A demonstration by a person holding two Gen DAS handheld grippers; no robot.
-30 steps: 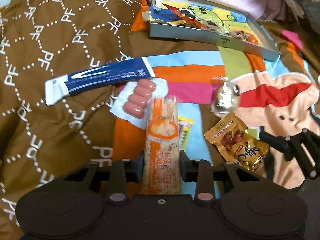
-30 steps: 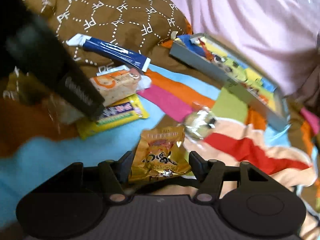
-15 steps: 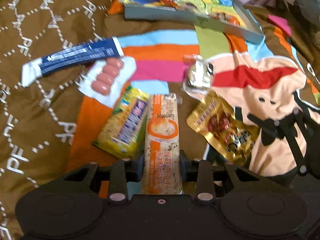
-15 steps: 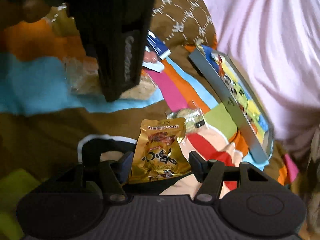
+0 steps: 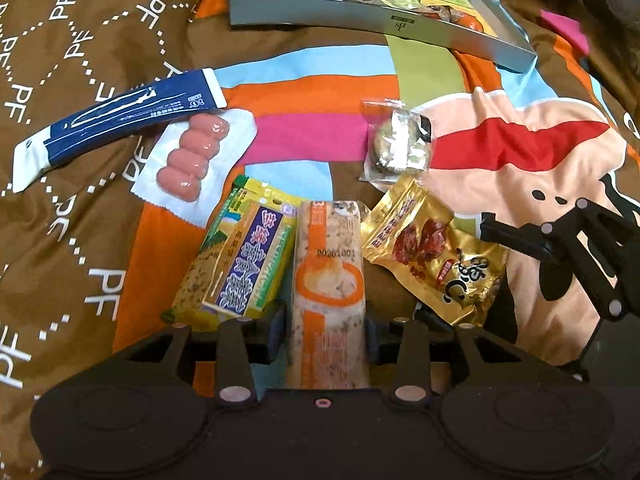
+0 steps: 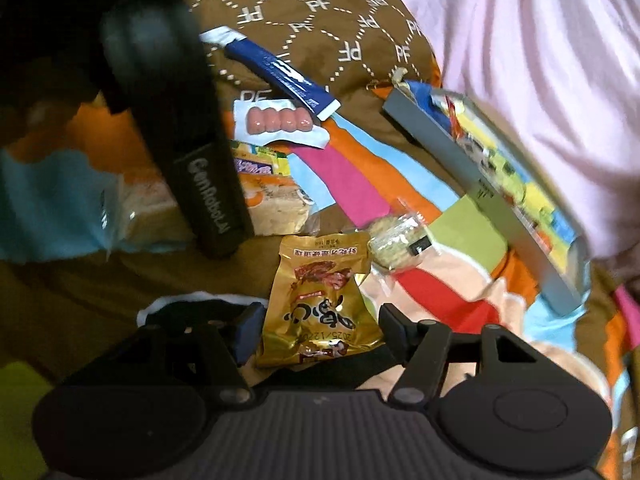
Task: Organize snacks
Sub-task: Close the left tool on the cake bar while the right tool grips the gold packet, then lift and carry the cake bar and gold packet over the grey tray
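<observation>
Brown bedding [image 5: 80, 60] printed with white "PF" letters and bright cartoon stripes fills both views. On it I see snacks spread out. My left claw [image 5: 325, 322] is clenched on an orange-and-white rice cracker pack [image 5: 328, 276], which points straight ahead between the fingers. Just left of it, touching, lies a yellow snack bar [image 5: 240, 264]. Beyond that sit a clear pack of pink sausages [image 5: 194, 160] and a long blue sachet [image 5: 116, 120], their edges overlapping. My right claw [image 6: 316, 330] has its fingers on either side of a gold pouch [image 6: 320, 304] (printed with red-brown meat); small gaps show at the pads, so I cannot tell whether it grips. A clear-wrapped round cake [image 6: 396, 246] touches the pouch's far corner. Farther back, against pink fabric [image 6: 520, 80], rests a shallow grey box [image 5: 400, 20] with a cartoon-printed floor, holding a few wrapped sweets.
</observation>
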